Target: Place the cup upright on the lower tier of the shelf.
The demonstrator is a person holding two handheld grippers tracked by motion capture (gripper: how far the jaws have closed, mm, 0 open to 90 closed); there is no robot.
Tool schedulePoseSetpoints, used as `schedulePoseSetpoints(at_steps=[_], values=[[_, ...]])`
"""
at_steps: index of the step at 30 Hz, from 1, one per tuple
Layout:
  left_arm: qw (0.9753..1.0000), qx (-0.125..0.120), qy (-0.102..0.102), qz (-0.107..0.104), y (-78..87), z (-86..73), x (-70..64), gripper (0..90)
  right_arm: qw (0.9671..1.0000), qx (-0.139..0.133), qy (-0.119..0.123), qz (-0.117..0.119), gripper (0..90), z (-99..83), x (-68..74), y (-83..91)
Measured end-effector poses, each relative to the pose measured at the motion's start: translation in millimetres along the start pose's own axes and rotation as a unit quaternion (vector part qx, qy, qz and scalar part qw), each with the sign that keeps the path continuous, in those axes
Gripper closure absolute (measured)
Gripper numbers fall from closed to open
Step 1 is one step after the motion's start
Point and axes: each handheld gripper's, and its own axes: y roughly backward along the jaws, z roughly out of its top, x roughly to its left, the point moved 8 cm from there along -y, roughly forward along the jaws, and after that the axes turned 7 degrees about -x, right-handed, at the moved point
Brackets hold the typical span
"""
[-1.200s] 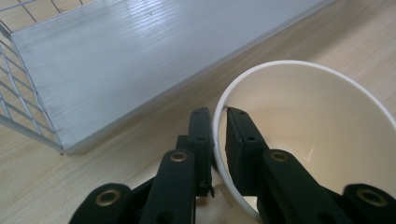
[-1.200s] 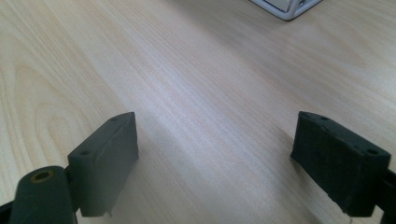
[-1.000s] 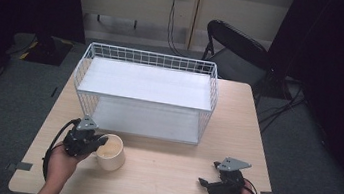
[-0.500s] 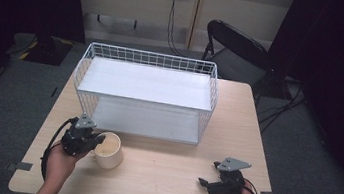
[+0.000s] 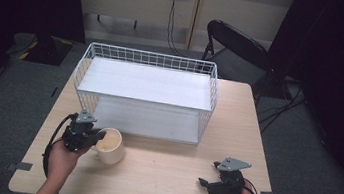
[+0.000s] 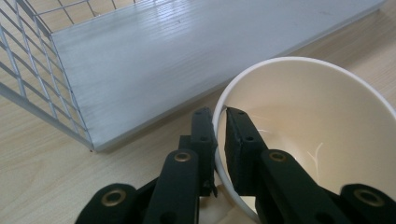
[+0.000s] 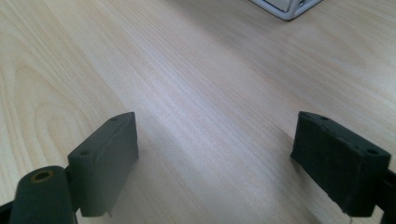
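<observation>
A cream paper cup (image 5: pixel 110 145) stands on the wooden table (image 5: pixel 170 172) at the front left, just before the white wire rack (image 5: pixel 145 93). My left gripper (image 5: pixel 96 137) is shut on the cup's rim (image 6: pixel 219 126), one jaw inside the cup and one outside. The cup (image 6: pixel 308 130) looks empty inside. My right gripper (image 5: pixel 204 183) rests low over the table at the front right, its jaws wide open with nothing but bare wood (image 7: pixel 210 121) between them.
The wire rack has an upper white shelf (image 5: pixel 146 82) and a lower white floor (image 6: pixel 177 60), open toward me. A corner of the rack (image 7: pixel 285 7) shows far off in the right gripper view. A black folding chair (image 5: pixel 236 50) stands behind the table.
The cup and my left gripper have shifted slightly left and nearer to me. My right gripper has stayed where it was.
</observation>
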Motion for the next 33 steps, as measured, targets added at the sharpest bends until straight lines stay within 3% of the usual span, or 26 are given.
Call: schedulePoseSetpoints(at_steps=[8, 12, 13, 33], values=[[1.0, 0.001, 0.005, 0.006, -2.3, 5.2, 0.2, 82.4, 1.0, 0.0, 0.0, 0.001, 13.6, 0.0, 0.1, -0.1], [0.9999, 0.007, -0.007, 0.005, -1.8, 7.7, 1.2, 82.4, 1.0, 0.0, 0.0, 0.0, 13.6, 0.0, 0.0, -0.1], [0.9999, -0.005, 0.008, 0.007, -3.7, 9.7, -0.6, 82.4, 1.0, -0.001, 0.0, 0.001, 13.6, 0.1, 0.1, -0.2], [0.9994, -0.013, 0.022, 0.024, -9.5, 25.8, 1.9, 82.5, 1.0, 0.0, 0.0, 0.001, 13.6, 0.0, 0.1, -0.1]])
